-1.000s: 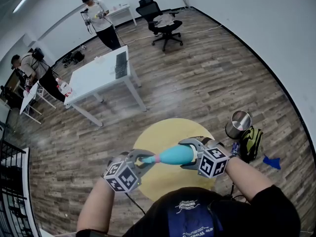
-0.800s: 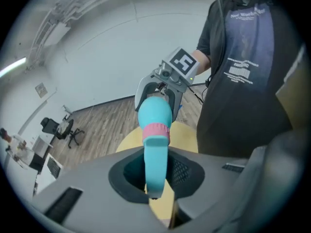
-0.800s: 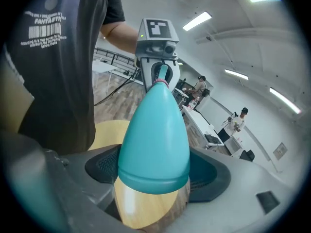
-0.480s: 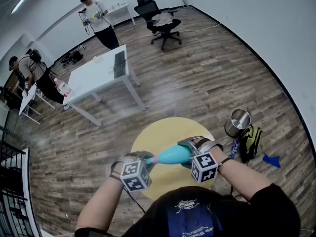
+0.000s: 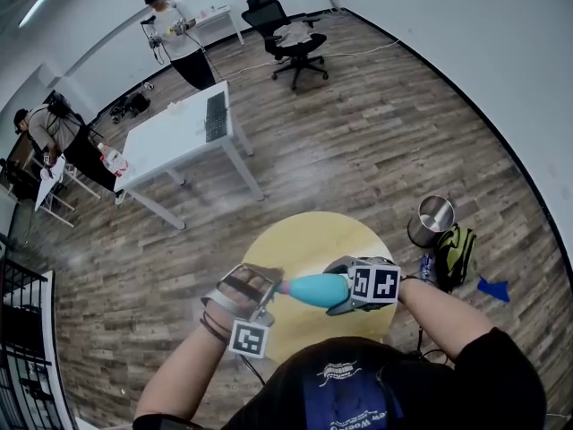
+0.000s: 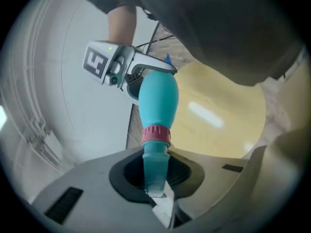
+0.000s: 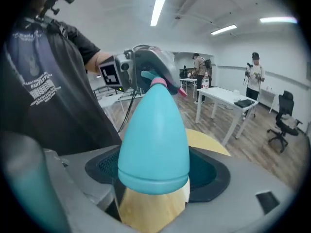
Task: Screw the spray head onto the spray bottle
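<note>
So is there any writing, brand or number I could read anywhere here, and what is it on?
Nothing reads clearly.
Print on the shirt: blurred, unreadable.
Cubes on the left gripper and right gripper: square patterns, no words.
On the spray bottle: no label visible.

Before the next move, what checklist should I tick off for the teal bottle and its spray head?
1. Right gripper clamped on the teal egg-shaped plastic bottle: ok.
2. Left gripper clamped on the teal spray head: ok.
3. Spray head in line with the bottle's neck: ok.
4. Pink ribbed collar screwed fully tight: cannot tell.
5. Round yellow table beneath the bottle: ok.
</note>
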`<state>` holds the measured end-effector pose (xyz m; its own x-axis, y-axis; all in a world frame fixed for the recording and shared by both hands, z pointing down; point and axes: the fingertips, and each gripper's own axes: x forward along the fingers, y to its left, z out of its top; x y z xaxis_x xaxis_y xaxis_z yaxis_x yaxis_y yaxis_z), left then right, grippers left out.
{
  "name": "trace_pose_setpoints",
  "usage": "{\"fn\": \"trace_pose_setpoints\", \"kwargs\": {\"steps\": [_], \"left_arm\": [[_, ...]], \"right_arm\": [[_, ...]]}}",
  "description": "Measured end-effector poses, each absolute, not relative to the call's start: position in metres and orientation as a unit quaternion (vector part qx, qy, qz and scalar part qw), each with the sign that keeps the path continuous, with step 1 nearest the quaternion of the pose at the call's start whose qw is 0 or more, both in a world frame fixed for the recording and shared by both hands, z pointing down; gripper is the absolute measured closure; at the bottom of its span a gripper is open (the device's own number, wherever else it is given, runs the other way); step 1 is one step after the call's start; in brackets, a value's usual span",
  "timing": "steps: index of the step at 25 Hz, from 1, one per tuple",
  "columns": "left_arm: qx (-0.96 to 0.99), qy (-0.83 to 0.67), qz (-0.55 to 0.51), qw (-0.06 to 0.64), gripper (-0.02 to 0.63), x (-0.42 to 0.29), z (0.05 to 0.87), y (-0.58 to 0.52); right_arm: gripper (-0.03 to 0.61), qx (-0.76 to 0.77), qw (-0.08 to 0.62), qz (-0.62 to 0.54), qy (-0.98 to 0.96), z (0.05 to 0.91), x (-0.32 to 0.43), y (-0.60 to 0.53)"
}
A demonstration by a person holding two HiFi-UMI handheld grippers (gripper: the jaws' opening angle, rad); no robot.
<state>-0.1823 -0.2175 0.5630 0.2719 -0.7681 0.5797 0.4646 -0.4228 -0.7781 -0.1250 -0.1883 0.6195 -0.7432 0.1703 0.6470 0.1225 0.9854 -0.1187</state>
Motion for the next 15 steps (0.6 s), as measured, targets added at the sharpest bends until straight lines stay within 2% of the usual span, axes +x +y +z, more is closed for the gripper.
{"fn": "trace_pose_setpoints", "kwargs": {"steps": [4, 8, 10, 15], "left_arm": [[-0.533, 0.08, -0.564, 0.626, 0.555, -0.18, 0.56, -0.211], [-0.533, 0.062, -0.535, 0.653, 0.551, -0.182, 0.546, -0.207], [-0.552, 0.079, -0.528, 0.64, 0.369, -0.181, 0.536, -0.212], [-0.581, 0.133, -0.529, 0.604, 0.252, -0.181, 0.516, -0.226]], "right_arm": [[0.17, -0.106, 0.325, 0.083, -0.936, 0.619, -0.127, -0.176], [0.17, -0.109, 0.3, 0.063, -0.946, 0.609, -0.135, -0.172], [0.17, -0.101, 0.286, 0.039, -0.952, 0.601, -0.138, -0.175], [0.17, -0.077, 0.27, -0.009, -0.96, 0.596, -0.139, -0.182]]}}
